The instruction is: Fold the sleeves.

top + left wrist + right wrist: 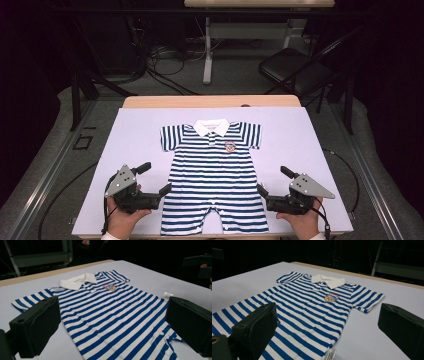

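Romper [214, 175] lies flat mid-mat, left gripper [162, 190] at its 8 o'clock and right gripper [261, 191] at 4, both jaws apart; shallow pinches likely grab one layer and skew any fold.

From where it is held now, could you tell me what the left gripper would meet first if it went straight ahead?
Most likely the striped romper: the left gripper is open and points at the garment's near side edge. Its height above the cloth is unclear.
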Available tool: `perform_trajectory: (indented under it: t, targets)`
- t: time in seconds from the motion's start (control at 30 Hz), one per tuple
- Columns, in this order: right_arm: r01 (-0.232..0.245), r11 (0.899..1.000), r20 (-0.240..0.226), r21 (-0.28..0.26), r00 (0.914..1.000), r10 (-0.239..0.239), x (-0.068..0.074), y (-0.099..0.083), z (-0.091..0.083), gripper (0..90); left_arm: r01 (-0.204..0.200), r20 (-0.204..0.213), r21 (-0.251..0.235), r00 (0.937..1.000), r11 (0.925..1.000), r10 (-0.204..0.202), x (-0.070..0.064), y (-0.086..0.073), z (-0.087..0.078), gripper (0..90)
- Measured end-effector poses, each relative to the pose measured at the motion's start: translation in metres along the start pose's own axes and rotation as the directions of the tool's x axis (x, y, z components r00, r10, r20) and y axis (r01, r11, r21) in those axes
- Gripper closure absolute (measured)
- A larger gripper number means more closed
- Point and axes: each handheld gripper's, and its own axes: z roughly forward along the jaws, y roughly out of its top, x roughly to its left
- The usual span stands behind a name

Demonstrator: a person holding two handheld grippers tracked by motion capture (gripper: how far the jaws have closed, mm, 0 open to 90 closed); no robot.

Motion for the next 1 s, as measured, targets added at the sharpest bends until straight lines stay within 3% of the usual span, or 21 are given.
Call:
perform_trajectory:
  t: [0.13, 0.23, 0.47, 0.53, 1.0]
  targets:
    - [0.012, 1.0, 0.007, 0.008, 0.9999, -0.012, 0.0, -0.001, 0.001, 2.2, 0.019, 0.001, -0.005, 0.9998, 0.9998, -0.019, 0.002, 0.002, 0.003, 0.3]
    - [0.017, 1.0, 0.016, 0.008, 0.9997, -0.017, -0.001, -0.001, 0.001, 2.9, 0.021, -0.024, 0.009, 0.9995, 0.9997, -0.021, 0.002, 0.0, 0.009, 0.3]
    - [0.011, 1.0, 0.018, 0.01, 0.9998, -0.011, 0.001, -0.002, 0.004, 6.8, 0.039, -0.029, 0.036, 0.9989, 0.9986, -0.038, 0.004, 0.002, 0.016, 0.3]
    - [0.021, 1.0, 0.025, 0.012, 0.9995, -0.021, 0.002, -0.001, 0.005, 7.8, 0.058, -0.035, 0.04, 0.9978, 0.9975, -0.057, 0.005, 0.006, 0.019, 0.3]
    - [0.019, 0.999, 0.033, 0.029, 0.9993, -0.02, 0.005, -0.001, 0.011, 12.9, 0.078, -0.07, 0.073, 0.9949, 0.9943, -0.073, 0.026, 0.039, 0.024, 0.3]
